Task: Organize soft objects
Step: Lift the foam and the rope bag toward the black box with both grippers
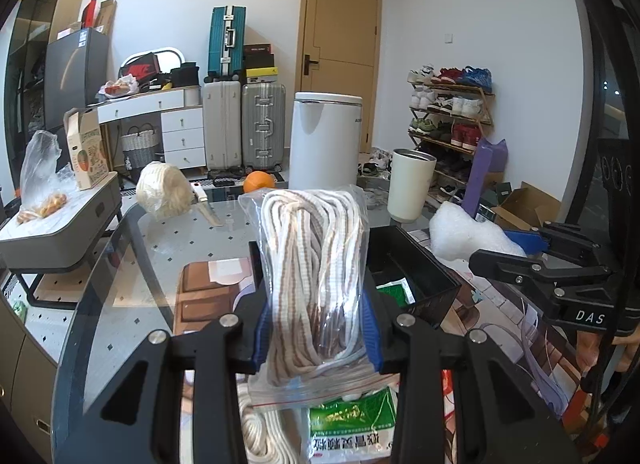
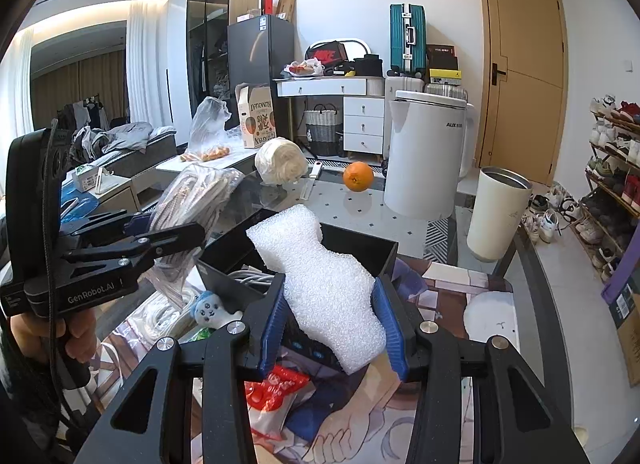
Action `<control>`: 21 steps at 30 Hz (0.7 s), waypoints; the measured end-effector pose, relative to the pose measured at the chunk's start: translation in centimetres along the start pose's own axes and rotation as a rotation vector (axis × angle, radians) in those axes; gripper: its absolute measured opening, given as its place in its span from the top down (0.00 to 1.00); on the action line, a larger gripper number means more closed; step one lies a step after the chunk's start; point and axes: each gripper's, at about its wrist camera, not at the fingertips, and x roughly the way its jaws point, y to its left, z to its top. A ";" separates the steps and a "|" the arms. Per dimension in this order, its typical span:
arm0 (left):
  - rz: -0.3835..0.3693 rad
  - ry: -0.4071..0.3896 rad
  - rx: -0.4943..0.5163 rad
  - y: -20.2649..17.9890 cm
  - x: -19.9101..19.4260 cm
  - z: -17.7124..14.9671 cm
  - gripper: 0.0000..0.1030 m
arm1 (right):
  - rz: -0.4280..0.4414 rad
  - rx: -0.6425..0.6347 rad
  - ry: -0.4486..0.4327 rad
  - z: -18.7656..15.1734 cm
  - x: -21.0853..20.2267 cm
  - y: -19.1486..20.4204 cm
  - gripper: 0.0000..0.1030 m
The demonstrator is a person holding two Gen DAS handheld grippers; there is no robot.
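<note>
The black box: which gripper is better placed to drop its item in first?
Probably right. The right gripper holds the white foam piece right at the black box opening; the left gripper grips the bagged rope nearer the box's side wall.

Orange [image 2: 358,177], tumbler [image 2: 498,213] (upright), appliance [image 2: 426,152]

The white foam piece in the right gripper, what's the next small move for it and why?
Probably lower the white foam piece a little forward into the open black rectangular box and release. The right gripper has its jaws clamped on the foam just above the box's near edge, and the box still shows room beside the white cords inside. The left gripper holds the bagged striped rope clear of it.
</note>
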 end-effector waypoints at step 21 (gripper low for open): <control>-0.004 0.058 0.025 0.9 4.4 1.8 0.65 | -0.011 -0.024 0.050 2.7 4.6 -0.8 0.58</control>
